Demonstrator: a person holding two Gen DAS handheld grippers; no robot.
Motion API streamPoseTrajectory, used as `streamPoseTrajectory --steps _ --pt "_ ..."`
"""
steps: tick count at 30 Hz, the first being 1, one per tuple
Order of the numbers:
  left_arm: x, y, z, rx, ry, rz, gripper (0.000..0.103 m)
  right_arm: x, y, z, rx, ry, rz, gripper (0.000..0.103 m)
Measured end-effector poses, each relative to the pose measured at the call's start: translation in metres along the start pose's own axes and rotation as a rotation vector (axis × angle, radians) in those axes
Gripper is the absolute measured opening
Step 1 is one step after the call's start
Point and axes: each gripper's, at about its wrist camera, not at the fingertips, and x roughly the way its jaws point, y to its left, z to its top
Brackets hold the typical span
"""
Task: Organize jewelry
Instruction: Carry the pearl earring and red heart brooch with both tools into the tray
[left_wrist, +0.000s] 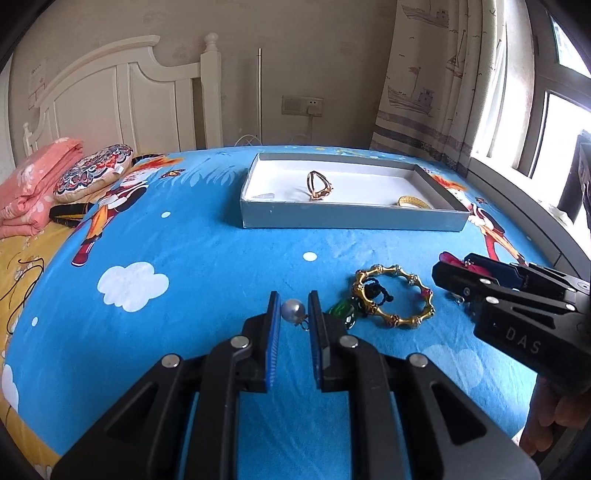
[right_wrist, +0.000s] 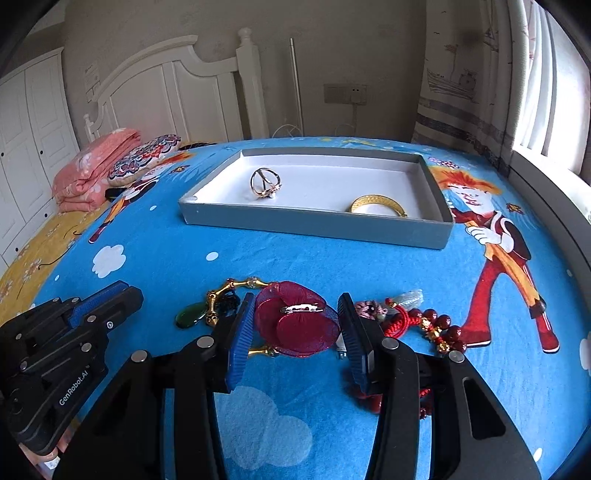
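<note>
My left gripper is shut on a pearl earring just above the blue bedsheet. In the right wrist view my right gripper is shut on a dark red bow hair clip, both blue pads against its edges. A gold bamboo-style bangle and a green pendant on black cord lie between the two grippers. A red bead bracelet lies to the right. Farther back, the grey box holds a gold ring-shaped piece and a gold bangle.
A folded pink blanket and a patterned cushion lie at the back left by the white headboard. A curtain and window run along the right side of the bed. A hand holds the right gripper's handle.
</note>
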Motion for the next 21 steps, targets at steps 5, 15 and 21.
streamPoseTrajectory --steps 5,15,21 --pt "0.005 -0.007 0.012 0.02 -0.002 -0.018 0.015 -0.005 -0.015 0.002 0.04 -0.013 -0.025 0.044" --pt "0.017 -0.026 0.042 0.098 -0.032 -0.028 0.015 -0.006 -0.028 0.013 0.065 -0.028 -0.062 0.044" --pt "0.028 -0.033 0.06 0.121 -0.046 -0.033 0.015 -0.002 -0.033 0.026 0.063 -0.038 -0.085 0.044"
